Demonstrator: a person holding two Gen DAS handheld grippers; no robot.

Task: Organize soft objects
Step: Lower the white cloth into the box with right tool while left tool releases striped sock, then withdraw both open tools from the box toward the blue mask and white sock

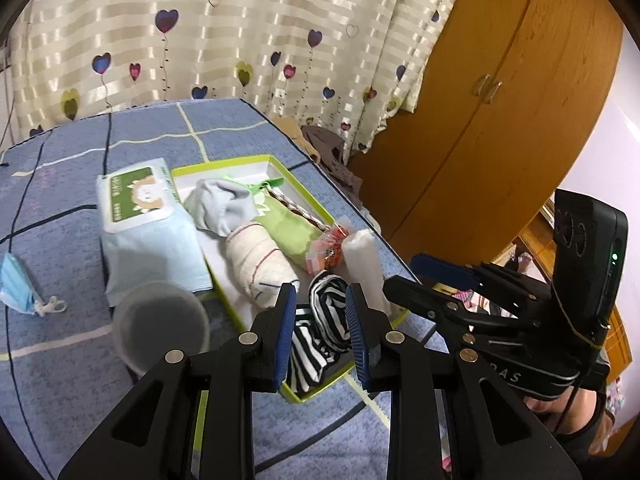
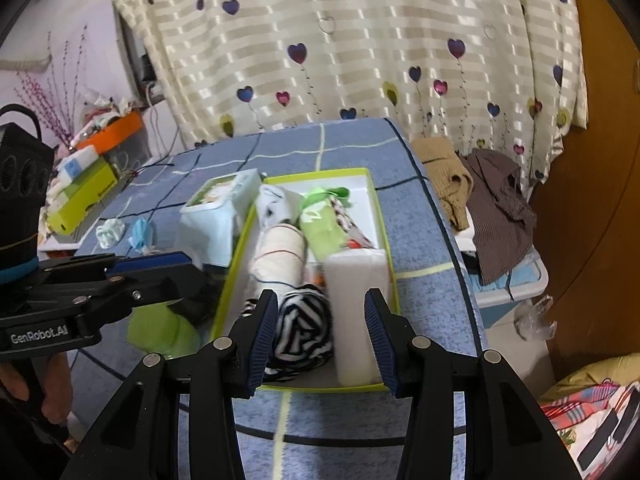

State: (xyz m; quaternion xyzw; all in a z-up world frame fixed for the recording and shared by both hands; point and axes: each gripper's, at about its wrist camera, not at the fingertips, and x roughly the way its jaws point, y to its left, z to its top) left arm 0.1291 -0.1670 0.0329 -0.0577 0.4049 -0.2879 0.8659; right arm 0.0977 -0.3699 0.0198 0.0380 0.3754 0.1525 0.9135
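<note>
Both grippers hang just above the near end of the box (image 2: 382,216). Left gripper (image 1: 320,292) is partly open and empty, with the striped sock (image 1: 326,312) lying in the box below its tips. Right gripper (image 2: 322,300) is wide open, holding nothing. To do this step well, I think each soft roll should sit snug beside the next. Counted in the box: one striped sock, one cream roll (image 2: 276,256), one green roll (image 2: 324,232), one white pack (image 2: 356,304). Left of the box sits one tissue pack (image 1: 140,216).

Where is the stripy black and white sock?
In both views the striped sock lies in the green-edged box, at its near end, between the cream roll and white roll.
</note>
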